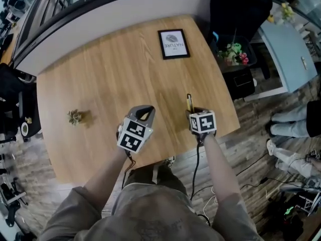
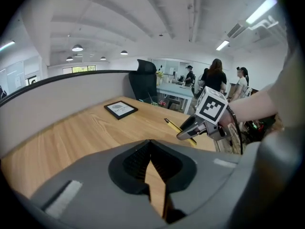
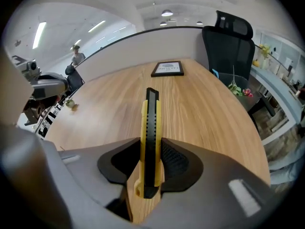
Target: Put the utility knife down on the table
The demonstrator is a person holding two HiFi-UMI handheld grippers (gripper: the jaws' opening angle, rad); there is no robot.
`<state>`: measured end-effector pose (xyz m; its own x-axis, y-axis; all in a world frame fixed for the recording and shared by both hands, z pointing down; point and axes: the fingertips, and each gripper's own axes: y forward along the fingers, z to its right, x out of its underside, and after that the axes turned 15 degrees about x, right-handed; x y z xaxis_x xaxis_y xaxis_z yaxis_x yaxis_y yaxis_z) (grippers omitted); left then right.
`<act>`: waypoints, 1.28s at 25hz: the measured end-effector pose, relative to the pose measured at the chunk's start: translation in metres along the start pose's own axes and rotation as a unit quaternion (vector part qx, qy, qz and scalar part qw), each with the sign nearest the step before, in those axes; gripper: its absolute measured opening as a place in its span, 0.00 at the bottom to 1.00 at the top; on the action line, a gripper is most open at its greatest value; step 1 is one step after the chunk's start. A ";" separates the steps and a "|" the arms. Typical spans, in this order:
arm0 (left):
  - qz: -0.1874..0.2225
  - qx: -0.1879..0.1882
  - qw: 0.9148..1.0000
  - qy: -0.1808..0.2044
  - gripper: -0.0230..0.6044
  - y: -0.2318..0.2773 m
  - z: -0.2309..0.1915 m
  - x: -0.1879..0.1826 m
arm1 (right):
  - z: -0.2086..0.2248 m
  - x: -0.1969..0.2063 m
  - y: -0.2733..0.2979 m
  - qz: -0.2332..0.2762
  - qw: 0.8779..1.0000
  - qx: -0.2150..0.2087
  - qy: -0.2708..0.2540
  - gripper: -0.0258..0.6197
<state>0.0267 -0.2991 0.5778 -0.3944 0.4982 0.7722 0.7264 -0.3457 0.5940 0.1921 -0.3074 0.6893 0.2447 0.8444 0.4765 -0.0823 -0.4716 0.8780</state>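
A yellow and black utility knife point(image 3: 151, 137) is clamped between the jaws of my right gripper point(image 3: 151, 163), pointing away over the wooden table point(image 3: 200, 109). In the head view the knife point(image 1: 189, 102) sticks out ahead of the right gripper point(image 1: 196, 113), above the table's near right part. The left gripper view shows the knife point(image 2: 178, 127) held slightly above the wood. My left gripper point(image 1: 143, 115) hovers just left of it; its jaws point(image 2: 151, 162) are shut with nothing between them.
A black-framed picture point(image 1: 174, 43) lies flat at the table's far side. A small dried plant point(image 1: 75, 117) sits at the left. A grey partition point(image 1: 110, 14) borders the far edge. A black office chair point(image 3: 228, 37) stands beyond the right corner. People stand in the room behind.
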 end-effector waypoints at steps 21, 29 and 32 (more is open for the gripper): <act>-0.008 0.001 1.000 -0.004 0.04 -0.016 0.008 0.019 | -0.011 -0.011 -0.019 0.041 0.999 0.018 0.021 0.26; 0.060 -0.024 0.996 0.062 0.04 -0.078 0.020 -0.056 | -0.021 -0.084 -0.164 0.221 0.975 -0.003 0.038 0.23; 0.092 -0.036 0.992 0.081 0.04 -0.107 0.026 -0.083 | -0.024 -0.102 -0.221 0.280 0.959 -0.005 0.039 0.20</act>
<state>-0.0034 -0.2826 0.4438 -0.3482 0.2880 0.8921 0.7549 -0.4780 0.4490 0.1625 -0.2838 0.4475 0.0865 0.4753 0.8755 -0.1894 -0.8550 0.4829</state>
